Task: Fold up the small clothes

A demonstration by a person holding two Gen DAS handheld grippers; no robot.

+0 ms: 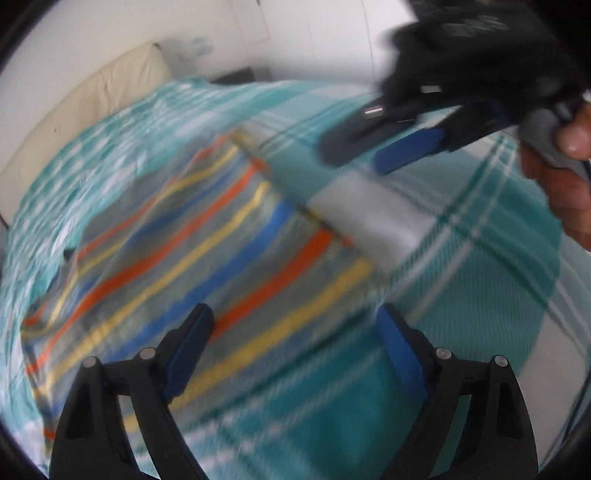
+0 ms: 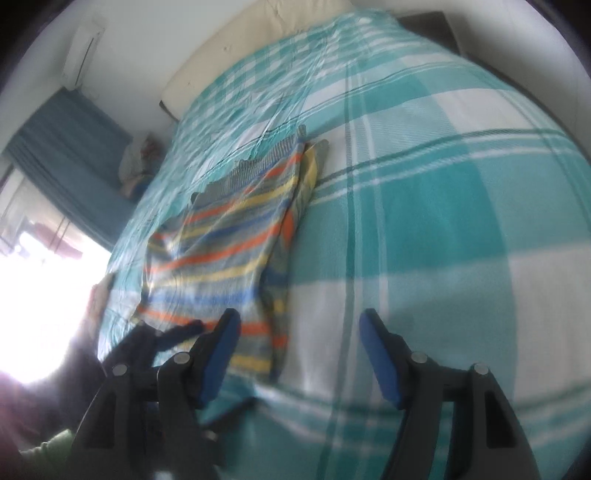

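Two tools are hovering over a bed (image 2: pixel 443 206) covered in a teal and white checked blanket. The left tool (image 1: pixel 295 343) is standing wide with nothing between its blue-padded fingers (image 1: pixel 188 350). The right tool (image 2: pixel 299 350) is likewise gaping wide and gripping nothing. A striped garment (image 2: pixel 225 236), banded in orange, yellow, blue and grey, is lying flat on the blanket just ahead of both tools, a folded edge showing along its right side. A cream headboard (image 2: pixel 258 33) is standing beyond.
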